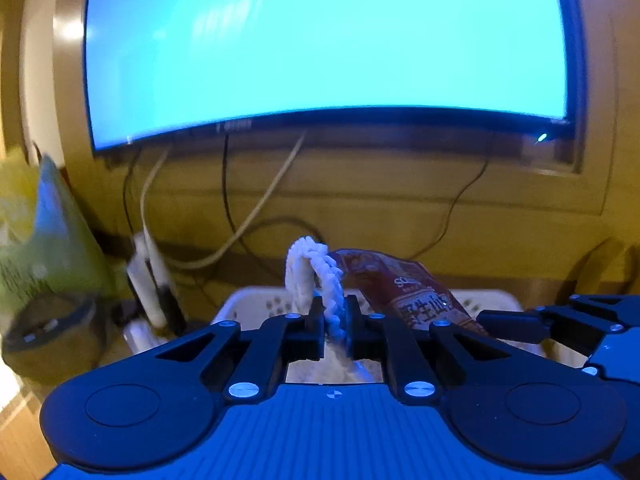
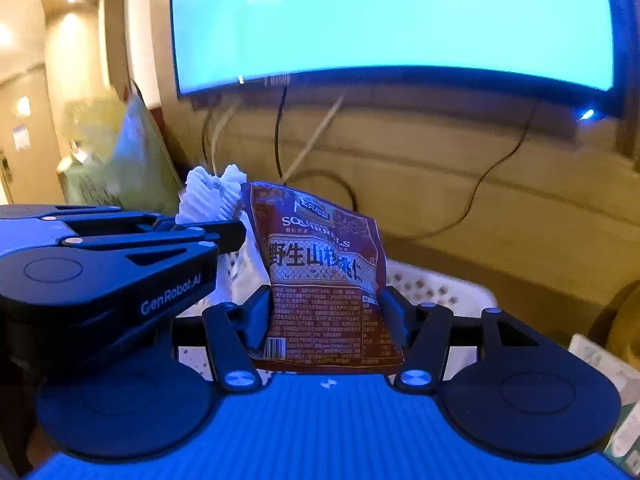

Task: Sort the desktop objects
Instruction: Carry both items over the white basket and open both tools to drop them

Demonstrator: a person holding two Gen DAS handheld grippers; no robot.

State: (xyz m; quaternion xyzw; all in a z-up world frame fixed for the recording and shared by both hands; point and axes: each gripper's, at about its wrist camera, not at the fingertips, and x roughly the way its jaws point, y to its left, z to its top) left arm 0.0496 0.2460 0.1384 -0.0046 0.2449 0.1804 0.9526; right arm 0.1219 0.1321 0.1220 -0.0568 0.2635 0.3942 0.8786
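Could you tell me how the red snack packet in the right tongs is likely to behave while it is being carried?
The red snack packet, clamped at its side edges by the right tongs, is creased and leans at the top, so it is probably floppy. It looks thin and likely light. Its film looks glossy, so it might slip if the hold loosens.

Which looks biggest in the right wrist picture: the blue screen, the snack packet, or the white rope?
Largest to smallest:
1. blue screen
2. snack packet, though nearness to the camera enlarges it
3. white rope, partly hidden
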